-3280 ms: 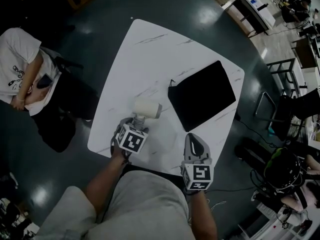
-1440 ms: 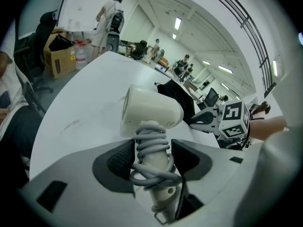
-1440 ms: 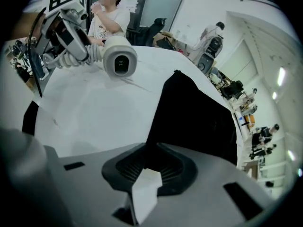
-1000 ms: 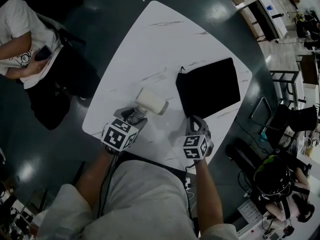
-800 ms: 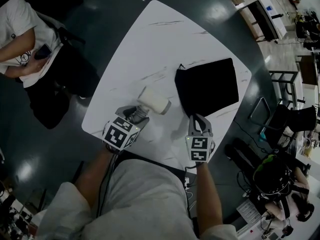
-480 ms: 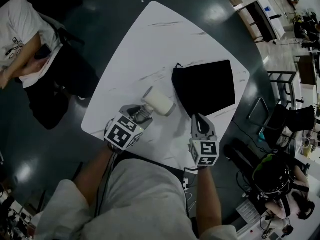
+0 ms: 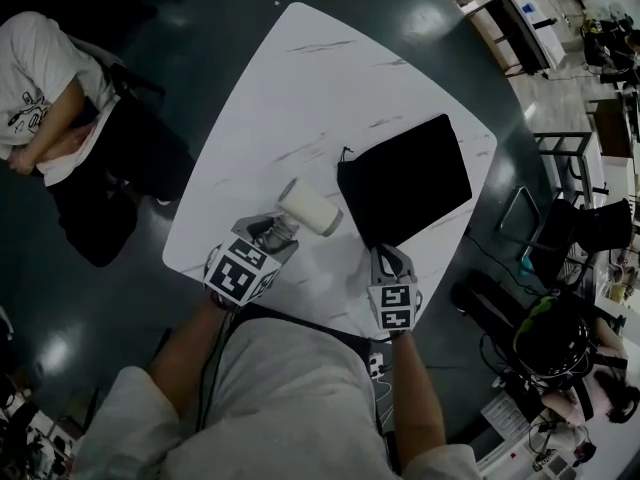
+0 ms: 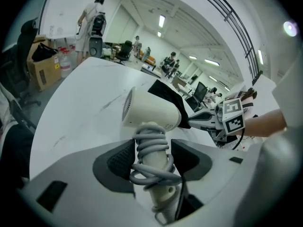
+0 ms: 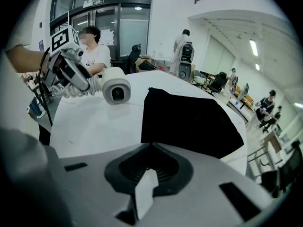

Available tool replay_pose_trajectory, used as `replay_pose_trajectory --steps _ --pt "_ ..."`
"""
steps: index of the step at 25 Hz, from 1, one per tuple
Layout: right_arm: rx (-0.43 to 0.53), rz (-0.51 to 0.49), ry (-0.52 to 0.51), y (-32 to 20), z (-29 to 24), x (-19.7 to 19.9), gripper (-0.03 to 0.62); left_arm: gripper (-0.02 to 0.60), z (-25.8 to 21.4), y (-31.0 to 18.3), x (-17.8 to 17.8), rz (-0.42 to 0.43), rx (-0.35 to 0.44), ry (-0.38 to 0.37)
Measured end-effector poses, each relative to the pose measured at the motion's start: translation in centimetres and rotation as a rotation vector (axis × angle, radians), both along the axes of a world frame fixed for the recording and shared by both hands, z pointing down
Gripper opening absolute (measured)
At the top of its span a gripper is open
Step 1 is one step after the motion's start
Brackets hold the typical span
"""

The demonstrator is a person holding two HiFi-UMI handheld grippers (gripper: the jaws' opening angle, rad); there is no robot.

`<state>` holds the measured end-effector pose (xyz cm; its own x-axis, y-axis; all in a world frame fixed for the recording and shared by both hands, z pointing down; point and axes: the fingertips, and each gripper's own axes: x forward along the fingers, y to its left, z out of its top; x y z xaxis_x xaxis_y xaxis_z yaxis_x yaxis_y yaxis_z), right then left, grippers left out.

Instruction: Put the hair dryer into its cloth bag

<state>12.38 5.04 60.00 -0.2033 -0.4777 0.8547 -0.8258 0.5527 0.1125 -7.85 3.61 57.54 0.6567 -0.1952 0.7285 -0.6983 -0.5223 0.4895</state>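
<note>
My left gripper [image 8: 152,156] was clamped on the handle of the hair dryer [image 8: 152,109], pads pressing through the grey cord [image 8: 150,137] wound round it, with the barrel held over the white table [image 7: 300,78] and the nozzle turned toward the cloth bag [image 7: 405,180]. My right gripper [image 9: 149,146] had its jaws together, the tips right at the bag's near left corner. I could not tell whether they had caught any cloth. The bag lay flat and black on the table, just beside the dryer but not touching it, and its drawstring showed at the far left corner, so I judged the mouth to be the edge facing the dryer. To do this step well, I reckoned I had to pinch only the top layer there and lift it so the mouth gaped. Then I would bring the dryer in nozzle first and low, keeping the cord coils from snagging the hem.
</note>
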Motion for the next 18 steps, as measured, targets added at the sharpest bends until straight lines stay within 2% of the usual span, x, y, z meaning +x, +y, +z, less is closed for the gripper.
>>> replay_pose_trajectory --steps 4,6,10,13,15,18 --pt "-0.065 -0.061 0.079 1.1 1.1 -0.2 0.031 0.244 -0.5 0.7 0.0 0.005 -0.009 0.0" --pt "-0.074 -0.096 0.101 1.3 1.1 -0.8 0.187 0.244 -0.5 0.6 0.0 0.005 -0.007 0.002" --pt "-0.013 -0.122 0.079 -0.1 -1.0 -2.5 0.179 0.244 -0.5 0.3 0.0 -0.007 -0.002 0.01" --pt "0.006 -0.133 0.083 -2.3 -1.3 -3.4 0.126 0.244 -0.6 0.3 -0.2 -0.015 -0.005 0.008" --pt "-0.011 -0.144 0.096 -3.7 -0.6 -3.7 0.098 0.244 -0.6 0.4 -0.5 -0.019 -0.008 0.006" --pt "-0.061 -0.177 0.114 -4.5 0.5 -4.0 0.098 0.242 -0.8 0.5 -0.8 -0.025 -0.012 0.002"
